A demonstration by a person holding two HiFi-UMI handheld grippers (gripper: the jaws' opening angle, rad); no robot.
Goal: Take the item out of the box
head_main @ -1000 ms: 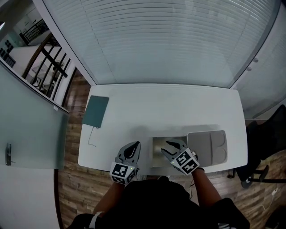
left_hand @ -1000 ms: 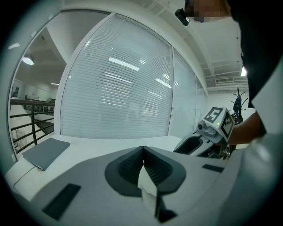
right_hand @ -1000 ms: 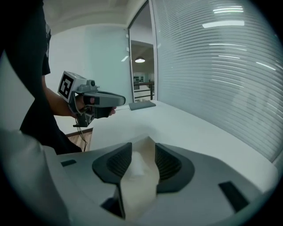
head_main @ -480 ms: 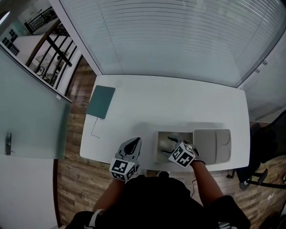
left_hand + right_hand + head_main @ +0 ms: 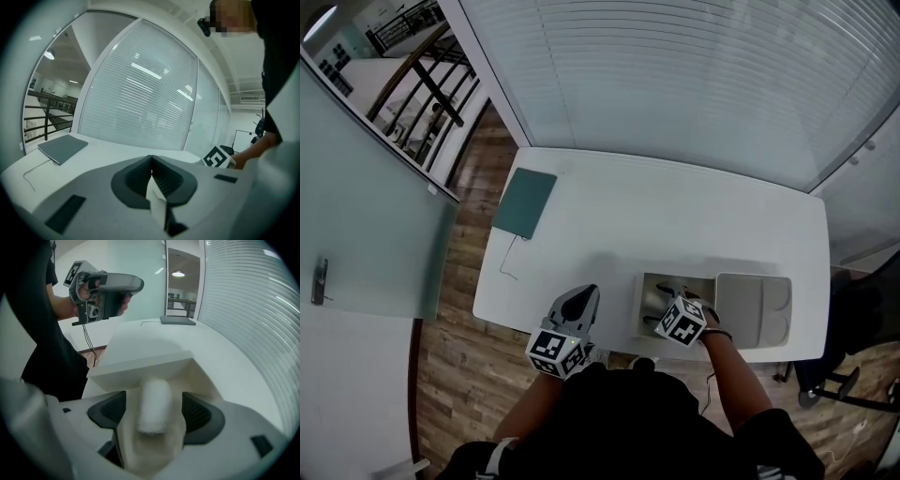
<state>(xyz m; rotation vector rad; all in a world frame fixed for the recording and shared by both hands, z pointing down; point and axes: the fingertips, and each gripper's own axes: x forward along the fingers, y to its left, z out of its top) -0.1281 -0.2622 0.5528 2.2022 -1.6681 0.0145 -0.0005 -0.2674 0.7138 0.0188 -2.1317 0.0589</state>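
Now | right gripper (image 5: 154, 413): jaws just opening, white roll (image 5: 153, 397) between, lengthwise along them | left gripper (image 5: 151, 163): closed

A white table (image 5: 675, 211) stands on wood flooring (image 5: 455, 375) before wide slatted blinds (image 5: 675, 75).

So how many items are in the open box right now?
1: a white roll lies in the box, between the right hand-held gripper's jaws, which have just been opening. Others may be hidden under the gripper.
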